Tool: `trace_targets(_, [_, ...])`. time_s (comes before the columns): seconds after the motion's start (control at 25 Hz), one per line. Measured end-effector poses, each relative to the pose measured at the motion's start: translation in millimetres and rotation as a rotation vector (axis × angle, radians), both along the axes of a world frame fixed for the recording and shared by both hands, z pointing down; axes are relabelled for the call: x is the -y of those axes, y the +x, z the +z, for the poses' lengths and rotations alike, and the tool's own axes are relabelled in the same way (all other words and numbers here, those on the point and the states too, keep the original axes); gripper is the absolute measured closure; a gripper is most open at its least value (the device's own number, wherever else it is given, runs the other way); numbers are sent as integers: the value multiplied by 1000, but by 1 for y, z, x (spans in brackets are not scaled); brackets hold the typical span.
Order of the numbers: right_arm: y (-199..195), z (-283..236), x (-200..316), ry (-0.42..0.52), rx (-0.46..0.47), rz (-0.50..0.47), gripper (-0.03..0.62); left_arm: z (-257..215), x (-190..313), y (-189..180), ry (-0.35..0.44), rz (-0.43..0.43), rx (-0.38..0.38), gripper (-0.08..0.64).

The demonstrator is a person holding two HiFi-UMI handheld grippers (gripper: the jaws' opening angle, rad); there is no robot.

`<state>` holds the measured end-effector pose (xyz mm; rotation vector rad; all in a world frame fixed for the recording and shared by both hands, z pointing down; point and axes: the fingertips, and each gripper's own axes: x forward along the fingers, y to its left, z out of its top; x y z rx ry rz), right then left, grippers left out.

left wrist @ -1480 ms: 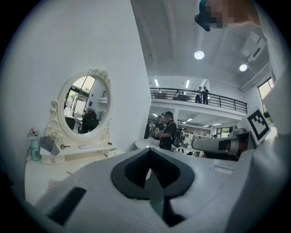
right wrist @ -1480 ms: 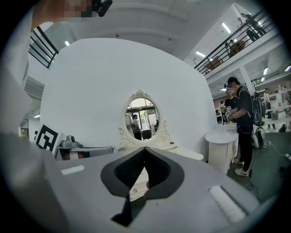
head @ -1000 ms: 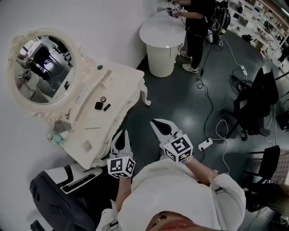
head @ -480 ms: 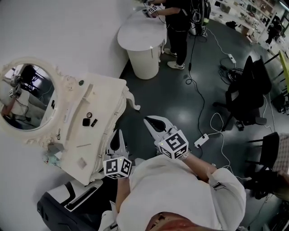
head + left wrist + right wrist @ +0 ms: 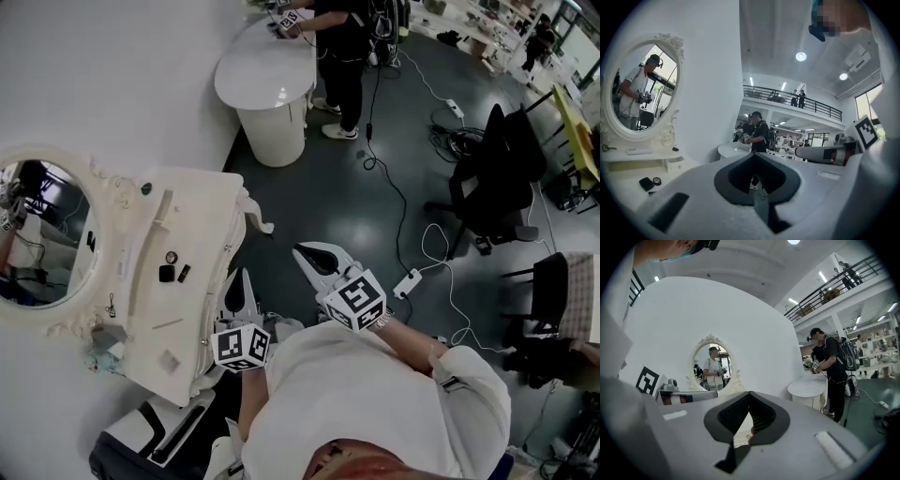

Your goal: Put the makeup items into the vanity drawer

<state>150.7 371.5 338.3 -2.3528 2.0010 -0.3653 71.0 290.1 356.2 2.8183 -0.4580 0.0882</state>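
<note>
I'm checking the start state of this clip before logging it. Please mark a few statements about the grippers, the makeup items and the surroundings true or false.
1. The left gripper and right gripper are both shut and empty. True.
2. The makeup items lie on the vanity top. True.
3. The left gripper is gripping one of the makeup items. False: they all lie on the vanity top, apart from both grippers.
4. The mirror on the vanity is rectangular. False: it is oval with an ornate frame.
5. Another person stands at the round white table. True.
</note>
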Motion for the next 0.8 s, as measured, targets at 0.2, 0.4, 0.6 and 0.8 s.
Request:
trace_targets(0.2, [8,-9,36,-9,-15,40,584,-8,41,16,-5,43,-20,555])
trace_targets(0.4, [9,-17,79,-3,-27,82,584,-13,82,19,6,81,-25,555])
trace_targets(0.6, [-4,-19,121,-10,-29,93,584,-12,123,9,1,104,-24,555])
trace_targets(0.8, [-29,-19,166,-15,-36,64,584,-13,165,-18,-3,74,-32,555])
